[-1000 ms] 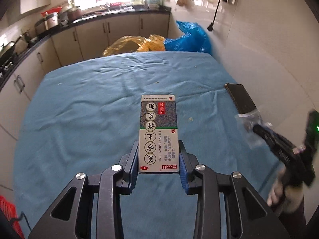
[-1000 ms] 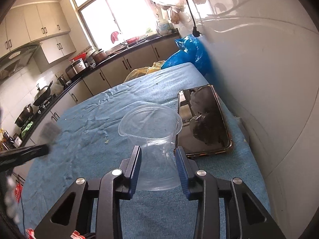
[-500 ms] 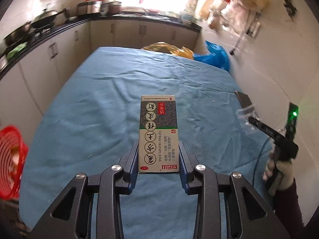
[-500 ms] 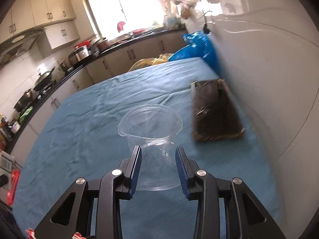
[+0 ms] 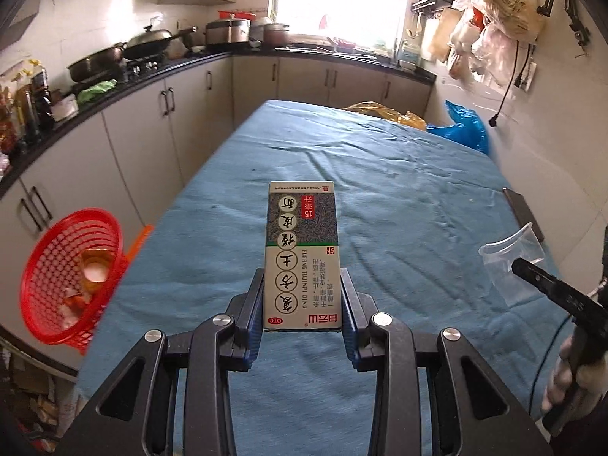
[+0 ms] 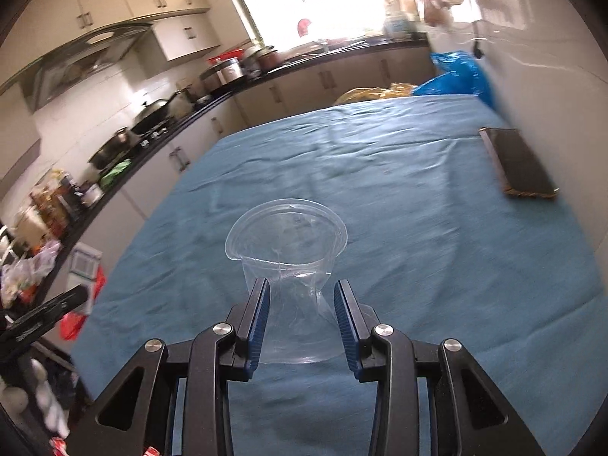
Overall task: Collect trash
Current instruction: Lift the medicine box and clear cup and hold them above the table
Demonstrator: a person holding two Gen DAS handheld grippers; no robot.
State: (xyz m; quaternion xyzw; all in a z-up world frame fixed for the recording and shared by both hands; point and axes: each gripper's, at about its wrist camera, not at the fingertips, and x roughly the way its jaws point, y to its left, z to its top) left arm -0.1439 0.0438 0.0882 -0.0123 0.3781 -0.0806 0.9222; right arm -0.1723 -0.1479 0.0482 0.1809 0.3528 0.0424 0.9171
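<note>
While clamped, left gripper [image 5: 303,306] on box [image 5: 302,256], right gripper [image 6: 302,306] on cup [image 6: 288,262].

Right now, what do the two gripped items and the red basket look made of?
Medicine box: printed paperboard by the look, slight sheen, crisp folded edges. Clear cup: thin transparent plastic, glossy; its wall pinches in between the right gripper's pads. Red basket: moulded plastic lattice, probably rigid.
</note>
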